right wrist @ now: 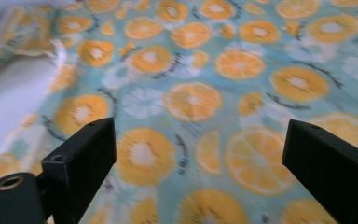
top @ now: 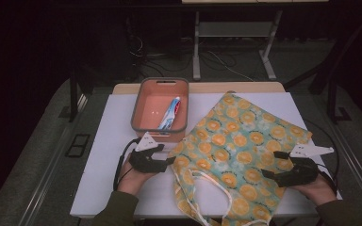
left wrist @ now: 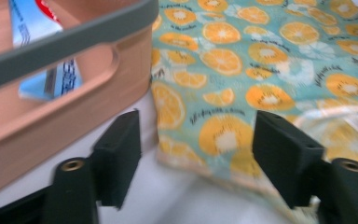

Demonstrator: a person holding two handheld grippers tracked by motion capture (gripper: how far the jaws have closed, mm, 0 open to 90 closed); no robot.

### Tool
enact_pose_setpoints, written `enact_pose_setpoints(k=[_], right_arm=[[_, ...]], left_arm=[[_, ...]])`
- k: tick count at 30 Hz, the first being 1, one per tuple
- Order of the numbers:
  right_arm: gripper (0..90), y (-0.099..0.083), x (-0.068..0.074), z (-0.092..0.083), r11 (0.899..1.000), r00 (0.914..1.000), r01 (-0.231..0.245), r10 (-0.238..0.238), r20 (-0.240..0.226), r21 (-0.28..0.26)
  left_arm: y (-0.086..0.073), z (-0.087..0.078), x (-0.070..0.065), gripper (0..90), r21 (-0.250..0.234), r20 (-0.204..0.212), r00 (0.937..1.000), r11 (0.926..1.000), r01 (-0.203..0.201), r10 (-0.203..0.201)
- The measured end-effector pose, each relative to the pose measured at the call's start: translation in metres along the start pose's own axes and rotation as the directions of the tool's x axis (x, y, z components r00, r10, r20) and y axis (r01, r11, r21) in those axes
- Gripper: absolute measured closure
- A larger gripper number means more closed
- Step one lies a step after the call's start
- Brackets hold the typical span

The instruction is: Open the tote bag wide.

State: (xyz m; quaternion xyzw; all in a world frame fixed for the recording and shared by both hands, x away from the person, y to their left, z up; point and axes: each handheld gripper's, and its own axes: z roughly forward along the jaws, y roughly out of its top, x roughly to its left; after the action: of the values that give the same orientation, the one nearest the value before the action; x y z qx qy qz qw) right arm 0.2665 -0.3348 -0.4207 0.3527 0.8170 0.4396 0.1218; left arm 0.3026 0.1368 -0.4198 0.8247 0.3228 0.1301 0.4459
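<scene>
We see the cloth bag [top: 238, 150] lying flat on the white board [top: 108, 155], spread over its right half. Its long axis runs on a slant, from the far corner near the back edge of the board down toward the near edge, where the white handles [top: 212, 186] loop out at the mouth. The mouth points toward the person, the closed bottom away. The bag's right corner reaches close to the board's right edge, and its near end hangs at or just over the front edge.

The left gripper [top: 167, 162] sits at the bag's left edge with its jaws apart; in the left gripper view the printed edge [left wrist: 205, 140] lies between them on the board, and we see neither pad pressing on it. The right gripper [top: 269, 165] hovers over the bag's right part, jaws wide apart, and the right gripper view shows cloth [right wrist: 196, 102] beneath them with nothing clamped.

Just beside the bag's left edge stands the pink basket [top: 141, 101] with a grey rim, and a toothpaste tube [top: 169, 113] lies in it, pointing front to back. The basket's near corner is close to the left gripper. To the left of the basket and gripper the board is bare, giving open room there; behind the board a strip of the wooden table [top: 207, 88] shows.
</scene>
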Motion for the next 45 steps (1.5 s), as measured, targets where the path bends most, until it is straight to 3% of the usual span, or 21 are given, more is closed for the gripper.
enact_pose_setpoints(k=[10,12,13,16,17,18,19,20,21,22,23,24,28,33,37,39,41,43,45], right_arm=[[18.1,0.016,0.028,0.02,0.999,0.9947,0.043,-0.041,-0.094,0.02],[18.4,0.021,0.04,0.028,0.998,0.9886,0.055,-0.051,-0.142,0.024],[18.4,0.021,0.04,0.028,0.998,0.9886,0.055,-0.051,-0.142,0.024],[21.2,0.026,0.063,0.042,0.994,0.9731,0.106,-0.094,-0.21,0.043],[21.2,0.026,0.063,0.042,0.994,0.9731,0.106,-0.094,-0.21,0.043],[22.3,0.028,0.076,0.048,0.99,0.9613,0.137,-0.122,-0.247,0.043],[23.1,0.029,0.082,0.051,0.988,0.9548,0.147,-0.13,-0.267,0.046],[23.1,0.029,0.082,0.051,0.988,0.9548,0.147,-0.13,-0.267,0.046],[24.2,0.03,0.093,0.056,0.985,0.9417,0.167,-0.145,-0.304,0.049],[25.7,0.031,0.098,0.059,0.983,0.9349,0.176,-0.151,-0.321,0.05],[25.7,0.031,0.098,0.059,0.983,0.9349,0.176,-0.151,-0.321,0.05],[27.6,0.031,0.109,0.063,0.979,0.9195,0.198,-0.167,-0.356,0.053],[30.9,0.03,0.129,0.07,0.97,0.8865,0.234,-0.186,-0.424,0.063],[33.5,0.028,0.153,0.074,0.958,0.839,0.277,-0.205,-0.504,0.07],[36.6,0.022,0.17,0.08,0.94,0.8058,0.328,-0.228,-0.547,0.092],[42.1,0.019,0.176,0.084,0.92,0.7986,0.374,-0.256,-0.545,0.115],[59.3,0.016,0.177,0.088,0.908,0.7957,0.398,-0.269,-0.543,0.134],[74.2,0.016,0.175,0.088,0.903,0.7911,0.405,-0.267,-0.55,0.145],[84.0,0.018,0.17,0.087,0.907,0.797,0.398,-0.268,-0.541,0.138]], left_arm=[[-0.023,-0.023,-0.003,5.9,-0.019,0.021,0.9994,0.9995,0.027,-0.027],[-0.026,-0.024,-0.004,0.2,-0.02,0.021,0.9993,0.9993,0.031,-0.03],[-0.027,-0.024,-0.004,0.2,-0.016,0.021,0.9993,0.9994,0.031,-0.03],[-0.027,-0.022,-0.003,0.0,-0.009,0.011,0.9995,0.9995,0.029,-0.029],[-0.027,-0.021,-0.003,0.0,-0.009,0.013,0.9994,0.9995,0.031,-0.03],[-0.027,-0.02,-0.003,0.0,-0.008,0.016,0.9994,0.9995,0.03,-0.03],[-0.027,-0.019,-0.004,0.0,-0.006,0.018,0.9994,0.9996,0.029,-0.029],[-0.027,-0.018,-0.004,0.0,-0.003,0.019,0.9994,0.9996,0.028,-0.028],[-0.027,-0.018,-0.004,0.0,0.0,0.021,0.9994,0.9996,0.027,-0.027],[-0.027,-0.018,-0.004,0.0,0.004,0.02,0.9995,0.9997,0.024,-0.024],[-0.027,-0.018,-0.004,0.0,0.004,0.02,0.9995,0.9997,0.024,-0.024],[-0.027,-0.017,-0.004,0.0,0.004,0.018,0.9995,0.9997,0.024,-0.024],[-0.028,-0.018,-0.002,0.0,0.004,0.014,0.9995,0.9996,0.027,-0.027],[-0.027,-0.017,-0.002,0.0,0.008,0.016,0.9996,0.9997,0.023,-0.023],[-0.027,-0.016,-0.002,0.0,0.012,0.017,0.9997,0.9997,0.02,-0.02],[-0.028,-0.016,-0.003,0.0,0.014,0.02,0.9996,0.9997,0.018,-0.018],[-0.028,-0.015,-0.003,0.0,0.021,0.022,0.9997,0.9997,0.013,-0.014],[-0.028,-0.015,-0.003,0.0,0.023,0.023,0.9997,0.9997,0.01,-0.011],[-0.027,-0.014,-0.003,0.0,0.027,0.024,0.9997,0.9996,0.005,-0.006]])
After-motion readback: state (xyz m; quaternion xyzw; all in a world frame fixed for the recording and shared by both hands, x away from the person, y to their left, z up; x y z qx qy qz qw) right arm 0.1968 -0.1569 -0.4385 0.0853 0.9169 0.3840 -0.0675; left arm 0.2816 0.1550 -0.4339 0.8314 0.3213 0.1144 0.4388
